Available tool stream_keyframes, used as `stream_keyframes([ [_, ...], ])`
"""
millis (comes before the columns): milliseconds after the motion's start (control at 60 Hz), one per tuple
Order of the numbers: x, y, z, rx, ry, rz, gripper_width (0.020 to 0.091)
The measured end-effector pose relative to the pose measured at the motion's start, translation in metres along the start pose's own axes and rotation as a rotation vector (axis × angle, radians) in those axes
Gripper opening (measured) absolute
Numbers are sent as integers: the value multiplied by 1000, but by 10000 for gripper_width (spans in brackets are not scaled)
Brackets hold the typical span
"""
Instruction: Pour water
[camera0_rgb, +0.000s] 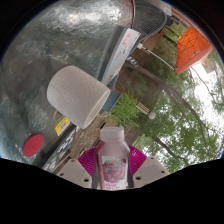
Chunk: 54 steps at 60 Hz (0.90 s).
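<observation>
My gripper (112, 168) is shut on a small bottle (112, 155) with a white neck and a pink-and-white label. The magenta pads (88, 160) press on both of its sides. The bottle's top points forward, toward a white cup (76, 94) that stands just beyond the fingers and a little to their left. The cup's round side and rim face me; its inside is hidden. I see no water stream between the bottle and the cup.
A round red object (34, 144) lies left of the fingers. A pale tilted board (120, 55) rises behind the cup. An orange object (190, 47) sits far off to the right. Green leaves (175, 125) fill the ground on the right.
</observation>
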<state>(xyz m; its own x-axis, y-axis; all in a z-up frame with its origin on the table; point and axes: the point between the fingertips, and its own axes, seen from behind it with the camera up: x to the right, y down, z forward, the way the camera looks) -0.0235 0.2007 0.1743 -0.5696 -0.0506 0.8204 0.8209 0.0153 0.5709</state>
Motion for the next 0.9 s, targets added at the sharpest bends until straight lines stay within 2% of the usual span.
stream_keyframes([
  [33,-2,4,12,51,-39,-44,408],
  [117,-6,3,14,59,-54,-143,409],
  [133,-4,-5,8,35,-40,-187,409],
  [150,-9,0,15,72,-53,-179,409],
  [200,-8,-4,15,86,-42,-215,408],
  [433,-4,-5,14,91,-28,-197,410],
  [500,7,2,19,69,-10,-97,409],
  [650,51,68,19,-70,56,641,409],
  [717,54,96,9,-103,75,1081,412],
  [800,36,111,-5,-80,70,1658,413],
  [850,10,106,-15,-62,19,1977,412],
  [867,5,101,-33,-78,88,2109,412],
  [900,-8,102,-19,-34,8,2221,413],
])
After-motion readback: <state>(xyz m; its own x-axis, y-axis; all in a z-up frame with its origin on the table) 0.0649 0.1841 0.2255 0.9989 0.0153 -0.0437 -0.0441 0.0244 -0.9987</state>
